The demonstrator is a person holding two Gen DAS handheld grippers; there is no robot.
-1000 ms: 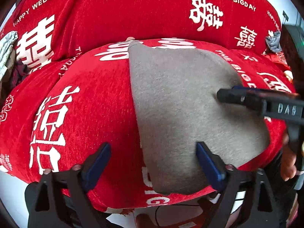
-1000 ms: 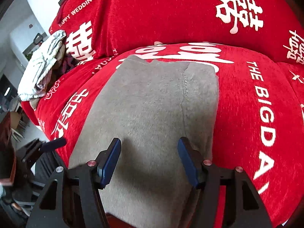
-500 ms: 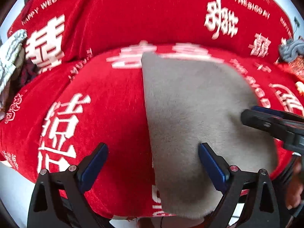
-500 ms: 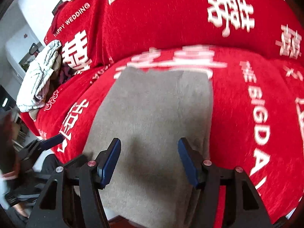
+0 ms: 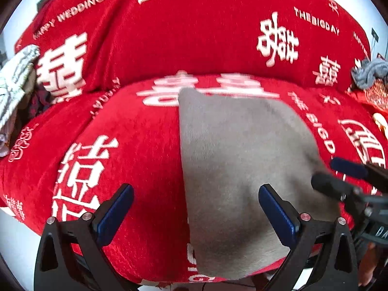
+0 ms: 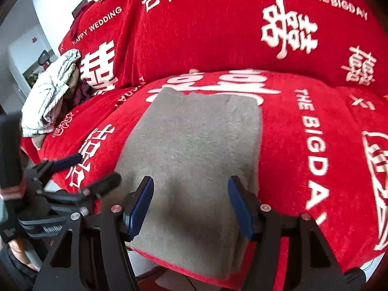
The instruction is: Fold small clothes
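Note:
A folded grey garment (image 5: 242, 157) (image 6: 194, 145) lies flat as a rough rectangle on the red sofa seat (image 5: 121, 133), reaching the front edge. My left gripper (image 5: 195, 189) hovers above the garment's left edge with its jaws opening; only the cloth far below shows between them, nothing is gripped. My right gripper (image 6: 190, 181) hangs open over the garment's near part, its pads clear of the fabric. In the left wrist view the right gripper (image 5: 327, 172) shows at the garment's right edge. In the right wrist view the left gripper (image 6: 97, 167) shows at its left edge.
The red sofa cover (image 6: 315, 133) with white lettering spans seat and backrest. A crumpled pale garment pile (image 6: 51, 92) (image 5: 14, 84) sits at the sofa's left end. A grey-blue cloth (image 5: 368, 72) lies at the far right. The seat's front edge drops off below the garment.
Both grippers have pulled up and back from the grey garment, which stays flat on the seat. In the left wrist view the right gripper slid toward the garment's right edge.

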